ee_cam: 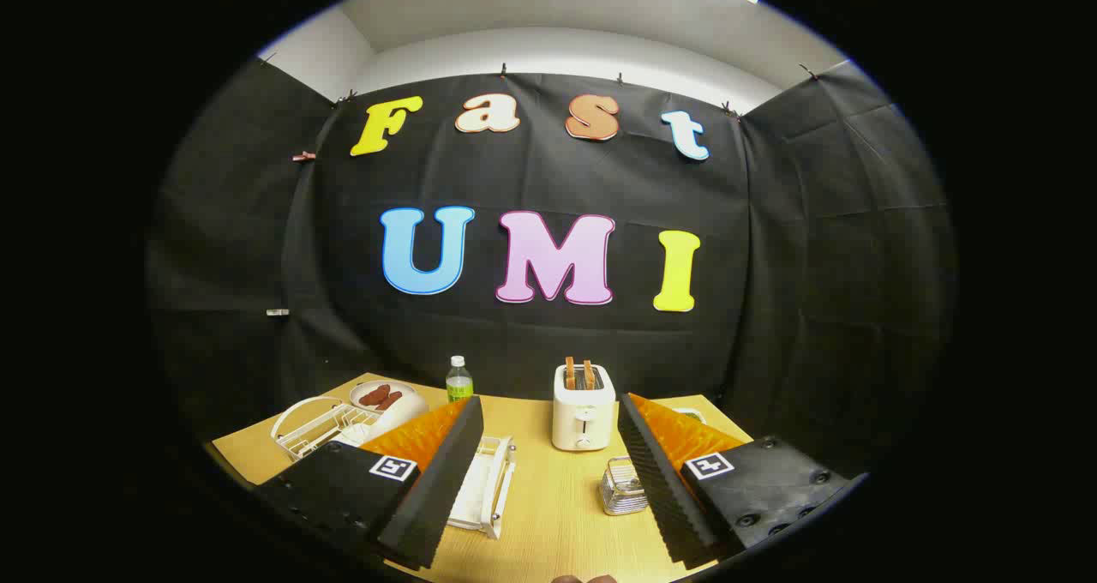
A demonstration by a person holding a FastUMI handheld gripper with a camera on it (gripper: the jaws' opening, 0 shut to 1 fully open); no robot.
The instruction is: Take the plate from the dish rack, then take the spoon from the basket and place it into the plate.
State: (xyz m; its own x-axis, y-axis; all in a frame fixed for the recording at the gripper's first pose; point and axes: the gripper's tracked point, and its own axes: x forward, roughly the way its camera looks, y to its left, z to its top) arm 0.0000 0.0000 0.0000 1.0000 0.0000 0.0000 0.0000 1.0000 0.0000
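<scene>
The gripper (548, 471) hangs above the near part of a wooden table (548, 514), its two ridged fingers spread wide with nothing between them but bare, pale, fine-grained tabletop. Each finger is a long wedge with a sawtooth inner face and carries a small square marker.

Beyond the gap between the fingers, near the table's far edge, stands a white two-slot toaster (584, 407), boxy with rounded corners, two brown slices of toast poking up from its slots. Just beside the right finger, nearer than the toaster, sits a small shiny metal basket (621, 486) with ribbed, reflective walls (its contents cannot be made out from here).

Against the left finger lies a white dish rack (490, 484) of glossy plastic bars, largely hidden behind that finger; no plate can be told apart in what shows of it. Farther left, toward the table's left edge, is a white wire rack (313, 429) with a curved handle loop. Behind it at the far left corner rests a round white plate (383, 393) holding reddish-brown sausage-shaped pieces, and just beside that plate stands a clear plastic bottle (458, 380) with a white cap and a green label
</scene>
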